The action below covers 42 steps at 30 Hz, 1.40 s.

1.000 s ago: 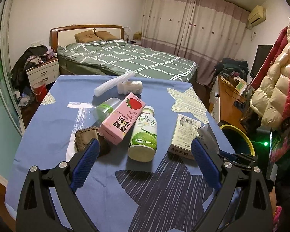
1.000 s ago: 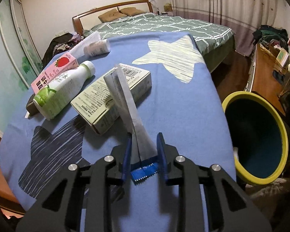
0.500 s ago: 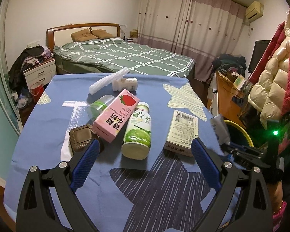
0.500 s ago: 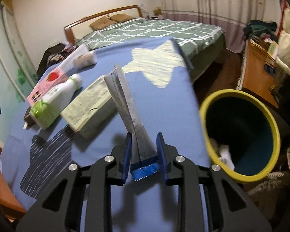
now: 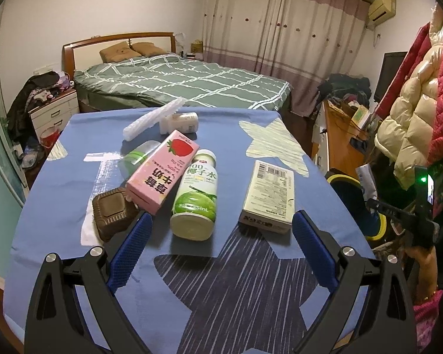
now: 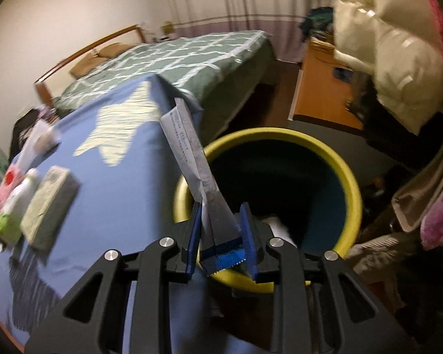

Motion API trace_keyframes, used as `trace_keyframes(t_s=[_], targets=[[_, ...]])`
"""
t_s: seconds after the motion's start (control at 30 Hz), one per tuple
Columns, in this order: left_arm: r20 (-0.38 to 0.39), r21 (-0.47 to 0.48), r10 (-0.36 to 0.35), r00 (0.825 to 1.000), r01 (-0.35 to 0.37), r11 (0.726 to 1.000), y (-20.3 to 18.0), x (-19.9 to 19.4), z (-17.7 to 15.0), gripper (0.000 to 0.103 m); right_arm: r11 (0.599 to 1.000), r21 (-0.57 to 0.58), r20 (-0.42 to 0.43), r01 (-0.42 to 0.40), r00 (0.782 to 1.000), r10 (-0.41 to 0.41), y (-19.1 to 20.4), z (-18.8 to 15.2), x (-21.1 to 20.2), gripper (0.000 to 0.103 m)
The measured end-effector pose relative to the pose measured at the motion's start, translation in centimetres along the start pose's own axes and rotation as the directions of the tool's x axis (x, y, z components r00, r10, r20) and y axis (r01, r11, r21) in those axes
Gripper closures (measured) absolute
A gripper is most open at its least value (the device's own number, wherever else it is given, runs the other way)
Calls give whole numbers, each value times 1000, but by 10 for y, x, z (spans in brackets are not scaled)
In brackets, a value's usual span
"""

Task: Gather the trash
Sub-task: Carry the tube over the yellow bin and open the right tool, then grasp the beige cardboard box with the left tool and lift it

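Gripping a wrapper over the yellow-rimmed bin, right jaws closed; left jaws open.

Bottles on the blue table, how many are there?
3. A coconut water bottle lies centre, a small white bottle at the far end, a clear green-banded one partly hidden behind the pink strawberry milk carton.

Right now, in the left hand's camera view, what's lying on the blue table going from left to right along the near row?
Brown tray → pink strawberry milk carton → green-and-white coconut water bottle → pale box with a barcode → off the table edge, the yellow-rimmed bin.
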<state>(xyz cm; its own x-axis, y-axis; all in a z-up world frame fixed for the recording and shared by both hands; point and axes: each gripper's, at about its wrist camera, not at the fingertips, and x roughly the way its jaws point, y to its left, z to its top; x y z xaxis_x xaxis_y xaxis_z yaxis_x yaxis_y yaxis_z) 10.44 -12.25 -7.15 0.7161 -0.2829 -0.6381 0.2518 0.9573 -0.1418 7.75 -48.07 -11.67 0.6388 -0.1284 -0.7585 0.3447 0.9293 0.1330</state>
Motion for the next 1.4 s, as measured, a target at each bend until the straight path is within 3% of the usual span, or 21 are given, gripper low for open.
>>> trace_keyframes(t_s=[0.03,0.1,0.17,0.37,0.77,1.17,1.4], targets=[[-3,2,-1,1000,1,1000,-1,1,0,9,1000,6,-3,10,1000,-10,-4,0,1,76],[-8,7,-3,1000,3,1000,-3,3,0,9,999,29,-7,36,999,-36,-14,1,5,59],[-12,12,-3,1000,3,1000,-5,5,0,9,998,39,0,55,998,-55,-21,-1,4,54],[-29,40,-12,1000,14,999,-16,17,0,9,998,39,11,40,999,-40,-25,-5,-2,54],[-145,160,-104,984,127,979,-71,86,-5,9,999,23,21,28,999,-29,-17,-7,-10,53],[-175,196,-11,985,46,980,-80,144,5,9,999,29,15,26,1000,-26,-20,-9,-9,53],[-208,214,-7,978,52,976,-79,165,7,9,999,30,-1,19,1000,-19,-20,-12,-3,53]])
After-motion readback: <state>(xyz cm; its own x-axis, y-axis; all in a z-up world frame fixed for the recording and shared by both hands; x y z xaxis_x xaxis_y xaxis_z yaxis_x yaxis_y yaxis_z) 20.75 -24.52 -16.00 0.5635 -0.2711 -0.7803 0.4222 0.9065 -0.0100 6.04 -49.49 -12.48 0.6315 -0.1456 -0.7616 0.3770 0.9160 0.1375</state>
